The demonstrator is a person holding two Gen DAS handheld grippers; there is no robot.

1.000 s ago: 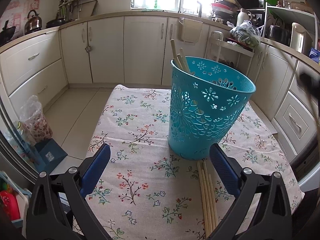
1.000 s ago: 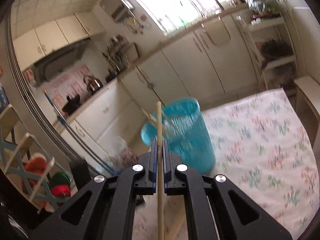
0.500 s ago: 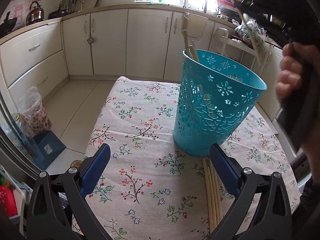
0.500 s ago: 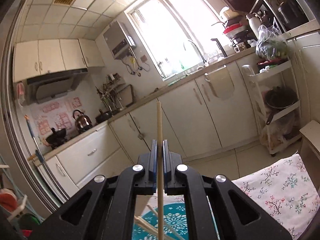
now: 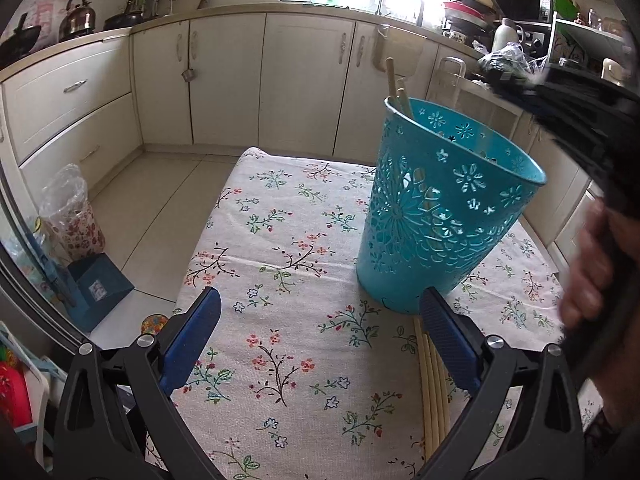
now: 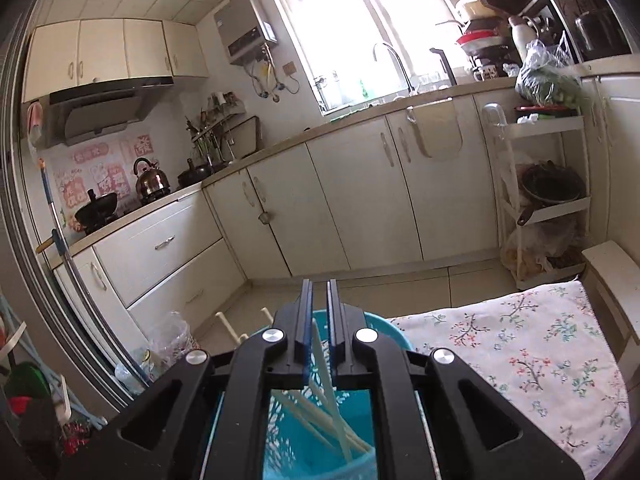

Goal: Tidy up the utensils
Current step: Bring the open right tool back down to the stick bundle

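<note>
In the left wrist view, the left claw (image 5: 320,312) hangs over the floral-clothed table (image 5: 280,240), its blue pads wide apart with nothing between them. Ahead and to its right stands the teal basket (image 5: 444,216), chopstick ends (image 5: 396,92) poking over its far rim. A bundle of loose chopsticks (image 5: 432,384) lies on the cloth just under the claw's right finger. Further right, a hand (image 5: 588,272) grips the other black tool. In the right wrist view, the right claw (image 6: 318,292) hovers directly over the basket's (image 6: 384,324) mouth, its fingers drawn nearly together with a narrow empty gap; below it, chopsticks (image 6: 320,412) lean inside. Kitchen cabinets (image 6: 360,200) lie beyond.
</note>
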